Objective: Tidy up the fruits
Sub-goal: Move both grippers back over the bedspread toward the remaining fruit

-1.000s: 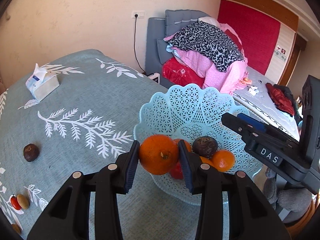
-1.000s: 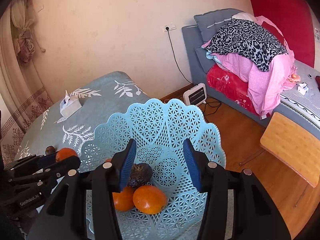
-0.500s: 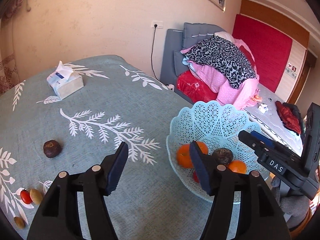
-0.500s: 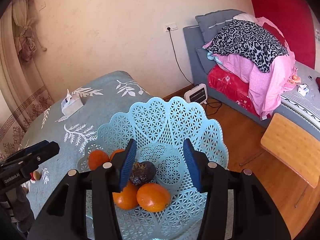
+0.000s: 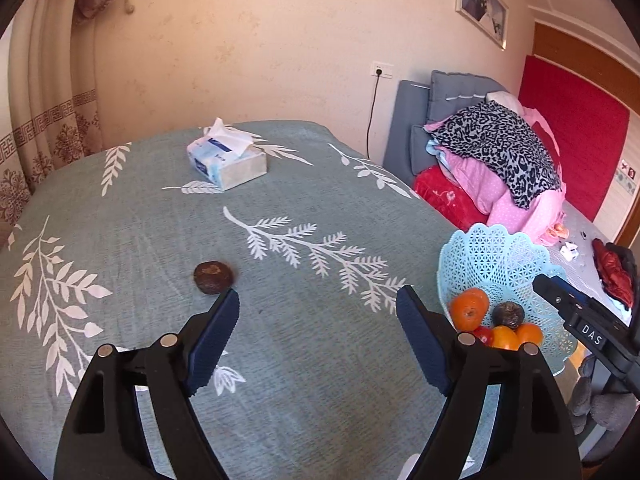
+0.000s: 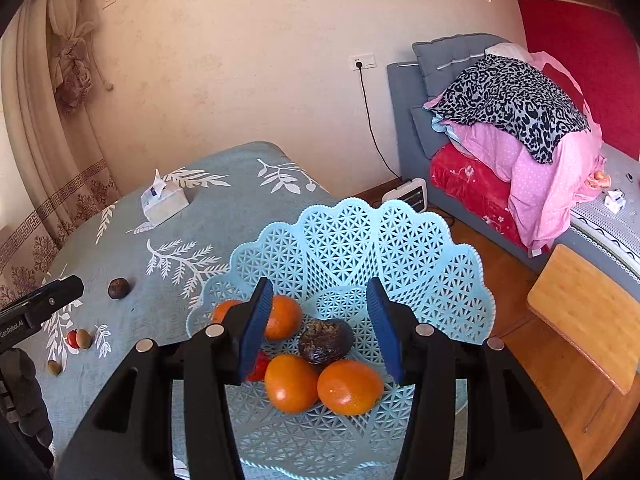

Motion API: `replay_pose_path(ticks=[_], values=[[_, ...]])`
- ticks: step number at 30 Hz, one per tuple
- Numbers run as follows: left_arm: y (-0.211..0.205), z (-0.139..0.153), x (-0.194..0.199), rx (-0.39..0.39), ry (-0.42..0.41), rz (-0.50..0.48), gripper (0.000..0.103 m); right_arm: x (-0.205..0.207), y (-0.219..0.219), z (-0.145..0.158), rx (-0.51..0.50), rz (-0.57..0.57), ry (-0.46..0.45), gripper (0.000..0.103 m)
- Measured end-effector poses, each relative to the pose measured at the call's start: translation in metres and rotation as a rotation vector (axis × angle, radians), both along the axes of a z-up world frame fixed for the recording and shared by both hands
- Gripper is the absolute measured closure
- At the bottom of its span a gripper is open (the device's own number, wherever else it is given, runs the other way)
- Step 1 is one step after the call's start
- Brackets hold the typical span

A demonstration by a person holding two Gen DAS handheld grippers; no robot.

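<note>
While the left gripper (image 5: 318, 334) hangs above the tablecloth (image 5: 320, 380) with its jaws spread wide and nothing between them, the nearest loose fruit is the dark round fruit (image 5: 213, 277), which lies on the cloth just beyond the left fingertip. The right gripper (image 6: 318, 322) is likewise wide apart and empty, poised over the blue lattice basket (image 6: 420, 248).

**Basket contents.** The basket stands at the table edge and holds several oranges (image 6: 350, 387), one dark wrinkled fruit (image 6: 326, 340) and a small red item partly hidden behind a finger.

**Fruit outside the basket.** In the right wrist view, a small red fruit (image 6: 72, 339) and a small olive-coloured fruit (image 6: 83, 338) lie touching each other near the table's near edge; another small olive-coloured one (image 6: 54, 367) lies a little apart from them.

**Handling characteristics (judged).**
- The dark round fruit appears light and firm-skinned, with a dull surface unlikely to slip. It may roll if nudged from one side.
- The small fruits look soft-skinned and easily crushed; close on them gently.

**Recommended hold.** Centre the pads on opposite sides of the dark fruit's widest girth, fingers descending vertically so that both pads meet it together.

**Not involved.** A tissue box (image 5: 227, 160) sits well apart at the far side.
</note>
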State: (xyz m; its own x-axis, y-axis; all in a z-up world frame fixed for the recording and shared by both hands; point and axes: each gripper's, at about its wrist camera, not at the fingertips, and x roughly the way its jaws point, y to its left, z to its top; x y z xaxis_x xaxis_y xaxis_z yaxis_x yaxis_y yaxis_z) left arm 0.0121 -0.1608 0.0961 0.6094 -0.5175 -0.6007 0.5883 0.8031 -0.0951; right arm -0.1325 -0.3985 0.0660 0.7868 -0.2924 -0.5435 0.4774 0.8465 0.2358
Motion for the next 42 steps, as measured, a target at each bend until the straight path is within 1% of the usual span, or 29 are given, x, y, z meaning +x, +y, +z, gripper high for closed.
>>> replay_pose_path(ticks=[3, 4, 5, 10, 16, 19, 22, 27, 31, 37, 42], values=[[0.024, 0.002, 0.004, -0.003, -0.017, 0.061, 0.019, 0.006, 0.012, 0.001, -0.012, 0.033, 0.005, 0.053], [0.031, 0.002, 0.005, 0.0, -0.025, 0.086, 0.015, 0.009, 0.016, 0.002, -0.014, 0.043, 0.008, 0.053], [0.039, 0.002, 0.005, 0.008, -0.036, 0.111, 0.013, 0.011, 0.02, 0.002, -0.018, 0.053, 0.01, 0.053], [0.074, -0.006, 0.014, 0.075, -0.079, 0.199, 0.013, 0.021, 0.039, 0.005, -0.028, 0.106, 0.015, 0.053], [0.119, -0.023, 0.03, 0.131, -0.052, 0.29, 0.013, 0.037, 0.068, 0.005, -0.031, 0.204, 0.034, 0.052], [0.138, -0.034, 0.039, 0.158, -0.031, 0.341, 0.013, 0.048, 0.083, 0.001, -0.015, 0.268, 0.052, 0.046], [0.155, -0.042, 0.045, 0.151, -0.002, 0.381, 0.013, 0.062, 0.105, -0.006, -0.005, 0.35, 0.083, 0.046], [0.175, -0.044, 0.05, 0.123, 0.012, 0.421, 0.013, 0.093, 0.145, -0.015, 0.032, 0.495, 0.136, 0.046], [0.186, -0.043, 0.052, 0.096, 0.021, 0.445, 0.013, 0.115, 0.179, -0.016, 0.017, 0.594, 0.152, 0.046], [0.195, -0.039, 0.056, 0.071, 0.027, 0.471, 0.013, 0.144, 0.219, -0.022, 0.033, 0.722, 0.167, 0.046], [0.203, -0.036, 0.058, 0.054, 0.031, 0.497, 0.013, 0.173, 0.241, -0.032, 0.053, 0.786, 0.205, 0.046]])
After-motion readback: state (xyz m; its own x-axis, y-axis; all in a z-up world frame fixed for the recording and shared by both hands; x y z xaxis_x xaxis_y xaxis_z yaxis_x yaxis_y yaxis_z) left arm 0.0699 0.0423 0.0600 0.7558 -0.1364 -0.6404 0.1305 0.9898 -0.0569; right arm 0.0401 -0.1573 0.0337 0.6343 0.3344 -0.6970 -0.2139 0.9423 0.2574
